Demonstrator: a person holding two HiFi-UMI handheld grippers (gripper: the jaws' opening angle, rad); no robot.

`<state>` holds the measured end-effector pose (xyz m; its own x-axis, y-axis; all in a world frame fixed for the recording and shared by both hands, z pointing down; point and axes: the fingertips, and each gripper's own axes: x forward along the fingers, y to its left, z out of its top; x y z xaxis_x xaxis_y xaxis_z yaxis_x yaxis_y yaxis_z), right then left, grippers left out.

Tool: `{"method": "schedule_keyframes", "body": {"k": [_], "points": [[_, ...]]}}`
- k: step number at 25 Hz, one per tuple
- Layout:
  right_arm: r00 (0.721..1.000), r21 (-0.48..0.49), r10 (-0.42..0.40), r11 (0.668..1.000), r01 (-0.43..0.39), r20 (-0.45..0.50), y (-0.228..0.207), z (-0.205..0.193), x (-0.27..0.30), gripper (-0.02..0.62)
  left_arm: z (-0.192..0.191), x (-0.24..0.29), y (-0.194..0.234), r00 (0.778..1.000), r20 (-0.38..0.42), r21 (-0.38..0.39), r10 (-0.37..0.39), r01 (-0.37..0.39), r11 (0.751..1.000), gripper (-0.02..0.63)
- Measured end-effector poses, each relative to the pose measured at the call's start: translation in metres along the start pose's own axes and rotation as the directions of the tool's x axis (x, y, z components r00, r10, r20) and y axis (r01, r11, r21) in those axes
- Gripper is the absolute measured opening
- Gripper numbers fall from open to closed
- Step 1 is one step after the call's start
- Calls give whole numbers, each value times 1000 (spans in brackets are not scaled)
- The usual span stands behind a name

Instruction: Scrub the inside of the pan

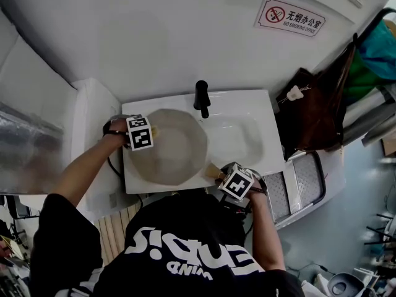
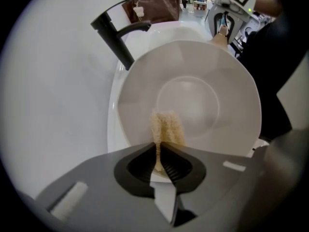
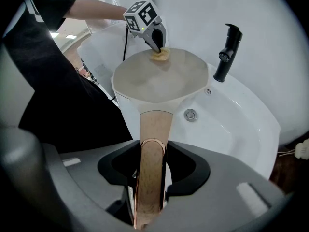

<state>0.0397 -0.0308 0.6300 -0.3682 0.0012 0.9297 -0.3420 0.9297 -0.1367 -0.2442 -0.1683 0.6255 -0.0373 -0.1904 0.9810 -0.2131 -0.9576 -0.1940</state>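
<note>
**Pan scrub: grip and position check**

The pan [image 1: 168, 148] sat over the left half of the sink [image 1: 250, 138]. Its rim reached the sink's left and front edges. Its bowl was pale and looked empty apart from the pad. The handle [image 3: 153, 132] ran from the pan's near-right rim towards the front edge of the sink, ending at the person's body.

Right gripper [image 3: 152, 175]: jaws were clamped on the handle, one on each side of it, and the gripper pointed steeply down. In the head view it [image 1: 221, 174] sat at the front edge of the sink, right of the pan's centre.

Left gripper [image 2: 159, 159]: jaws were together, pinching the upper end of a tan fibrous pad [image 2: 168, 127]. The pad's free end stuck out below the jaws and fanned over the pan's inner wall. In the right gripper view the pad [image 3: 160, 55] lay against the inside of the pan just within the rim opposite the handle. In the head view this gripper [image 1: 152, 130] was at the pan's upper-left rim, near the left edge of the sink.

A black tap [image 1: 202, 98] stood at the back edge of the sink, beside the pan's rim. The right half of the basin was bare white, with a drain fitting [image 3: 190, 114] showing beside the handle. A brown bag [image 1: 317, 113] hung to the right of the sink.
</note>
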Motion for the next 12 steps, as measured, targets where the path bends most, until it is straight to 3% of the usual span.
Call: {"method": "schedule_keyframes", "body": {"k": [6,12], "points": [[1000,7,8,1000,-8,1,0,-4,4,170,-6,-2,-39,990,-62,28,-124,126,992,25],[1000,9,3,1000,-3,9,1,0,1,170,-5,-3,-88,957,-115,87,-267,277,957,25]]}}
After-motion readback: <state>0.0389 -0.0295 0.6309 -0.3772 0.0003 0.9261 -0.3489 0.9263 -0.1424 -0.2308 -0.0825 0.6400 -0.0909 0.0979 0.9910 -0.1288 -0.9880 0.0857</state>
